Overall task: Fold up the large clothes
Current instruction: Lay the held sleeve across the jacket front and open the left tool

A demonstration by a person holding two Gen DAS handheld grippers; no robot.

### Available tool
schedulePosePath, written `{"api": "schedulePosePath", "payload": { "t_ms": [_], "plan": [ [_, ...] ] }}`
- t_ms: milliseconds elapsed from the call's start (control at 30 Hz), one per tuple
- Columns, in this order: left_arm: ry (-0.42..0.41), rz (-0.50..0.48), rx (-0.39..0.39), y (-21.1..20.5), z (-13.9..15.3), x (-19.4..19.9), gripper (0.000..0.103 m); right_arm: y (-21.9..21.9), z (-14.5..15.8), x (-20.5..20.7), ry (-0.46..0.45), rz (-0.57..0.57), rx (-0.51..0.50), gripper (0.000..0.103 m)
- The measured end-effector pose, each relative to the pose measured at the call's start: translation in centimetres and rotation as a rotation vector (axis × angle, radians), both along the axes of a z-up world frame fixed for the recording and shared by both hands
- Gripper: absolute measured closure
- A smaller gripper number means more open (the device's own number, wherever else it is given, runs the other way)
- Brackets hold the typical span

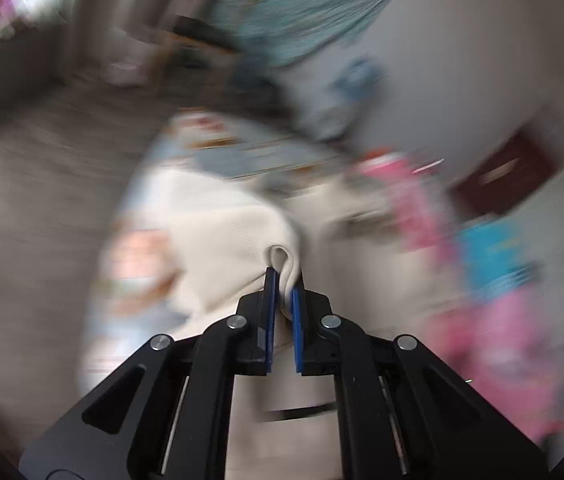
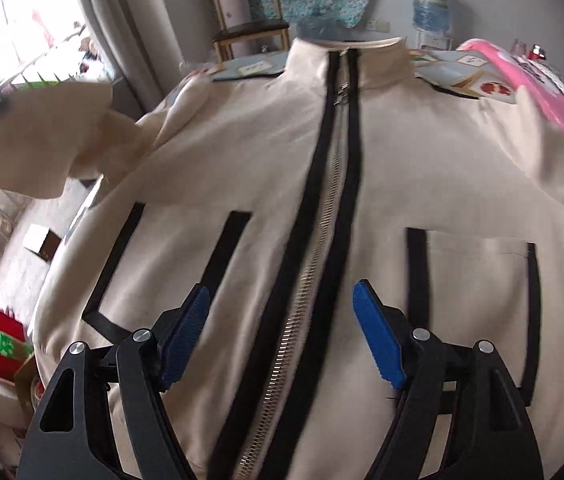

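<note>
A cream zip-up jacket (image 2: 422,168) lies face up, collar at the far end, with a black-edged metal zipper (image 2: 322,208) down its middle and black-trimmed pockets. My right gripper (image 2: 282,296) hovers open over the lower front, its blue pads on either side of the zipper with nothing pinched. In the blurred left wrist view, my left gripper (image 1: 284,280) is shut on a fold of the cream jacket (image 1: 218,240), which bulges out between the blue pads. In the right wrist view the left sleeve (image 2: 46,140) is lifted off the surface at the far left.
A patterned blue mat (image 2: 454,70) lies under the jacket. Pink fabric (image 2: 554,96) lies at the right edge. A wooden chair (image 2: 248,28) stands behind the collar, a window at the left. A red gift bag (image 2: 2,344) and a small box (image 2: 42,246) sit on the floor at left.
</note>
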State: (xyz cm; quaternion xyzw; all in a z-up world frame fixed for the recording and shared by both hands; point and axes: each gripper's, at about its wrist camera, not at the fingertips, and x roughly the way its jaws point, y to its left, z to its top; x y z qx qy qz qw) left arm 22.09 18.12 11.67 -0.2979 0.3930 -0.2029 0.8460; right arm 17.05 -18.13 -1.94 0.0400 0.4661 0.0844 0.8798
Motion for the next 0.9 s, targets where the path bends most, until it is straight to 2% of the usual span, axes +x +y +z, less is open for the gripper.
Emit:
{"api": "schedulePosePath", "payload": {
  "t_ms": [33, 100, 133, 167, 233, 267, 333, 400, 467, 567, 633, 700, 767, 900],
  "plan": [
    [-0.023, -0.052, -0.146, -0.7, 0.4, 0.3, 0.096, -0.5, 0.1, -0.2, -0.004, -0.017, 0.006, 0.030],
    [-0.029, -0.114, -0.289, -2.3, 0.3, 0.6, 0.094, -1.7, 0.3, -0.7, -0.006, -0.053, 0.022, 0.030],
    [-0.028, -0.136, -0.322, -3.5, -0.3, 0.8, 0.084, -2.3, 0.3, -0.9, -0.004, -0.067, 0.027, 0.030],
    [-0.017, -0.151, -0.331, -4.6, -1.3, 0.8, 0.069, -2.9, 0.4, -1.1, -0.001, -0.082, 0.033, 0.030],
    [0.027, -0.151, -0.319, -6.0, -3.8, 0.3, 0.059, -4.1, 0.4, -1.9, 0.011, -0.107, 0.049, 0.030],
    [0.068, -0.152, -0.299, -6.7, -5.6, -0.1, 0.054, -4.5, 0.5, -2.1, 0.015, -0.111, 0.054, 0.030],
    [0.136, -0.128, -0.238, -7.1, -8.7, -0.9, 0.051, -5.4, 0.5, -2.7, 0.027, -0.113, 0.066, 0.030],
    [0.203, -0.104, -0.133, -7.5, -11.5, -1.8, 0.051, -6.0, 0.8, -2.8, 0.032, -0.110, 0.088, 0.030],
    [0.242, -0.078, -0.002, -7.7, -13.2, -2.0, 0.051, -6.4, 1.1, -2.6, 0.042, -0.100, 0.154, 0.030],
    [0.240, -0.055, 0.202, -9.1, -14.9, -3.1, 0.048, -6.6, 1.5, -1.6, 0.074, -0.074, 0.345, 0.030],
    [0.221, -0.060, 0.287, -9.7, -16.0, -3.6, 0.046, -5.9, 1.4, -0.7, 0.104, -0.048, 0.445, 0.031],
    [0.191, -0.075, 0.351, -10.6, -16.4, -4.0, 0.041, -4.8, 1.0, 0.5, 0.143, -0.018, 0.516, 0.036],
    [0.169, -0.084, 0.390, -11.3, -16.3, -4.4, 0.034, -3.2, 0.1, 2.1, 0.188, 0.000, 0.537, 0.043],
    [0.118, -0.122, 0.499, -13.0, -16.2, -4.5, 0.022, -0.7, -2.0, 5.3, 0.266, 0.009, 0.513, 0.052]
  ]
}}
